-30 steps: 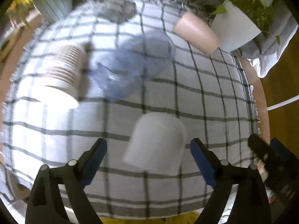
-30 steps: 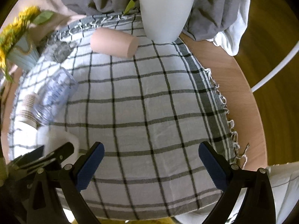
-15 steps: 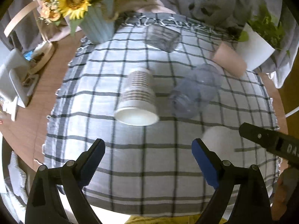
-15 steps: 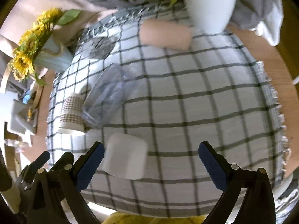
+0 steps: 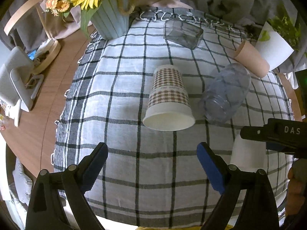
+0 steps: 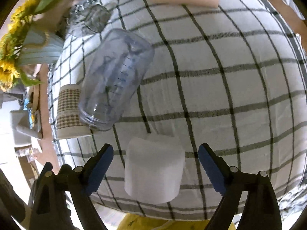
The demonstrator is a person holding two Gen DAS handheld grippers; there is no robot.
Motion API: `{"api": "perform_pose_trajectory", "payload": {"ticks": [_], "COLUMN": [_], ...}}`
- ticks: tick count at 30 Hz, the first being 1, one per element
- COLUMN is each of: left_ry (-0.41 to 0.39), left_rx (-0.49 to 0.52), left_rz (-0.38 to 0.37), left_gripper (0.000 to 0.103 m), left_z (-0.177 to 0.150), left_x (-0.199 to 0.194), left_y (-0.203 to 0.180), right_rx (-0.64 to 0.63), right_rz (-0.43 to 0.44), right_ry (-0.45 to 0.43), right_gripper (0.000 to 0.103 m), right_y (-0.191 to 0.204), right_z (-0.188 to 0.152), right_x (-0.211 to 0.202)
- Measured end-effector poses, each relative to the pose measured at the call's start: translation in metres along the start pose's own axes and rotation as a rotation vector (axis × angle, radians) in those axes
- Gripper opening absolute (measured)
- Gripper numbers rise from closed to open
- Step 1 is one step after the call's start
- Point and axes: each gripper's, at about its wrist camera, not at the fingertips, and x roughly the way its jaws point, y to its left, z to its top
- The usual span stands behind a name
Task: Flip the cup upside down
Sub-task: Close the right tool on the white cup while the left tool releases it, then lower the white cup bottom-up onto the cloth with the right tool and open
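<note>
A white cup [image 6: 153, 169] lies on its side on the checked cloth, between the open jaws of my right gripper [image 6: 155, 164], which does not touch it. In the left wrist view the same cup [image 5: 243, 157] shows at the right, partly hidden by the right gripper's black body [image 5: 276, 134]. A paper cup with a brown check pattern [image 5: 168, 99] lies on its side, mouth toward my left gripper [image 5: 152, 164], which is open, empty and short of it. That cup also shows in the right wrist view [image 6: 69, 111].
A clear plastic measuring cup [image 5: 226, 92] [image 6: 115, 80], a pink cup [image 5: 251, 58] and a glass [image 5: 182, 33] also lie on the cloth. A sunflower vase [image 5: 111, 21] stands at the back left, a white plant pot [image 5: 274, 46] at the back right. The wooden table rim [image 5: 48, 88] borders the cloth.
My right gripper has moved left and down until its jaws frame the white cup. My left gripper has swung left and drawn back, now facing the checked paper cup.
</note>
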Motion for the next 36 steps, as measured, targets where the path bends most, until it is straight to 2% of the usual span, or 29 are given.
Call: {"api": "perform_pose_trajectory", "payload": {"ticks": [2, 7, 12, 14, 19, 24, 26, 28, 36], "left_ry": [0.002, 0.011, 0.0, -0.011, -0.038, -0.064, -0.067, -0.058, -0.024], "left_rx": [0.002, 0.012, 0.025, 0.03, 0.054, 0.076, 0.081, 0.089, 0.089], "left_rz": [-0.003, -0.013, -0.018, -0.018, 0.004, 0.04, 0.051, 0.068, 0.088], "left_gripper": [0.095, 0.095, 0.095, 0.095, 0.095, 0.095, 0.095, 0.095, 0.095], "left_z": [0.001, 0.0, 0.0, 0.0, -0.001, -0.005, -0.007, -0.009, -0.019], "left_x": [0.002, 0.007, 0.005, 0.002, -0.002, -0.003, -0.001, 0.002, 0.011], "left_y": [0.002, 0.006, 0.007, 0.008, 0.006, 0.004, 0.004, 0.002, 0.008], "right_rx": [0.004, 0.024, 0.026, 0.007, -0.08, -0.122, -0.131, -0.139, -0.145], "right_rz": [-0.01, -0.005, -0.014, -0.027, -0.106, -0.168, -0.165, -0.17, -0.175], "right_ry": [0.003, 0.024, -0.014, -0.05, -0.205, -0.347, -0.389, -0.424, -0.461], "right_gripper": [0.086, 0.069, 0.067, 0.067, 0.067, 0.067, 0.067, 0.067, 0.067], "right_y": [0.001, -0.001, 0.0, 0.004, 0.019, 0.028, 0.031, 0.03, 0.03], "right_z": [0.002, 0.001, -0.007, -0.011, -0.021, -0.026, -0.027, -0.029, -0.04], "right_x": [0.004, 0.014, 0.009, 0.002, -0.024, -0.032, -0.029, -0.025, -0.013]}}
